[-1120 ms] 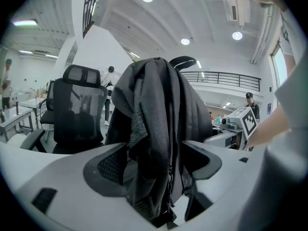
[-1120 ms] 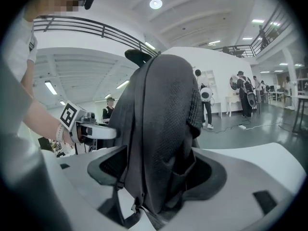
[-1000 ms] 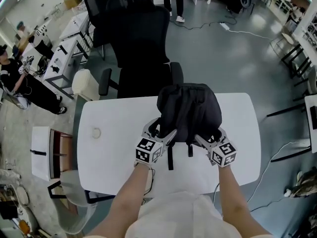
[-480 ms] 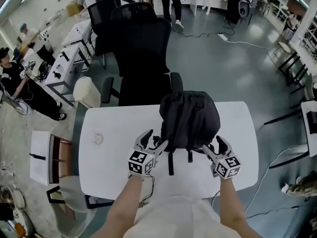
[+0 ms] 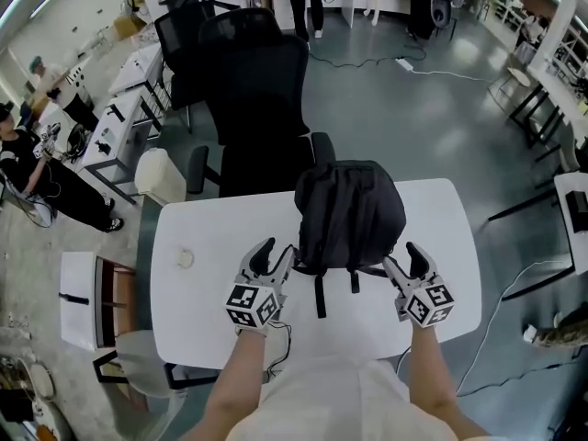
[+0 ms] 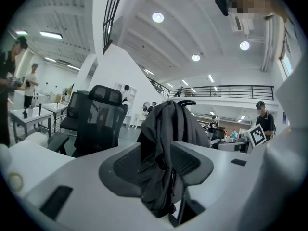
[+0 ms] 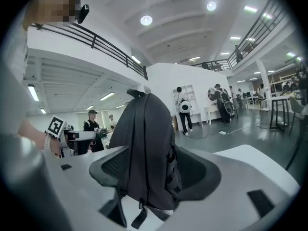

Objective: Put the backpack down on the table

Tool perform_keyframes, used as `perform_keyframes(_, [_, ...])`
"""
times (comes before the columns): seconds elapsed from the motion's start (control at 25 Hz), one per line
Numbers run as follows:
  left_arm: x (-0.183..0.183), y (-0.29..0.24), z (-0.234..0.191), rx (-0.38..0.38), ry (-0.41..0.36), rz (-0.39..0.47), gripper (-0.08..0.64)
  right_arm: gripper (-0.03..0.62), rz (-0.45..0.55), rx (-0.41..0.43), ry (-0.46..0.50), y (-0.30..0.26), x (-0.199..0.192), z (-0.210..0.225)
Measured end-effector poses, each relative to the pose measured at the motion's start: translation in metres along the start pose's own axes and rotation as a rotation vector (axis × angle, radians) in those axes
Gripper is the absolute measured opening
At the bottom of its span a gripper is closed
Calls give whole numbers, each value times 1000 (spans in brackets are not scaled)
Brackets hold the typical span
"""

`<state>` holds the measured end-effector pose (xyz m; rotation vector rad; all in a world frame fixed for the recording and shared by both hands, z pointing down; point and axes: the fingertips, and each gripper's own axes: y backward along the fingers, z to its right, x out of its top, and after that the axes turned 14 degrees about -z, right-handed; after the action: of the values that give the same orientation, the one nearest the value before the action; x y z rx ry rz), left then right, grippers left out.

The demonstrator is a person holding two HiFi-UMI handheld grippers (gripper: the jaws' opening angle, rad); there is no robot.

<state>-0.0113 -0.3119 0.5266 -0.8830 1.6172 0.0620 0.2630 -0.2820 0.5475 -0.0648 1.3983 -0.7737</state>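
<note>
The backpack (image 5: 349, 211) stands upright on the table (image 5: 197, 306). It looks soft, slumping and fairly light. We judge its top loop (image 6: 186, 101) the surest hold, not the dangling straps (image 5: 319, 297). Our left gripper (image 5: 269, 257) and right gripper (image 5: 404, 260) flank it, their jaws closing with nothing between them.

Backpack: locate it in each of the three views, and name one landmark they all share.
Head view: backpack at centre, upright toward the far edge of the white table.
Left gripper view: backpack at centre, upright.
Right gripper view: backpack just left of centre, upright.
Shared landmark: the white table.
</note>
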Motion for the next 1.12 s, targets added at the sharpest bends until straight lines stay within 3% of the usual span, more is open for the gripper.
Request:
perform_keyframes(0.12, [4,10,-4,15,-30,5,195,290,32,-9,-6,10,9,-1])
perform_keyframes(0.2, [9,16,-7,21,-41,14,195,184,43,-14,11,15,14,-2])
perform_keyframes(0.44, [18,32,-17,37,-40,49,141,36,63,-95,21,30,20,5])
perform_keyframes(1.12, [25,40,-20,50,-46,61,44,18,58,-115,57,37,33,0])
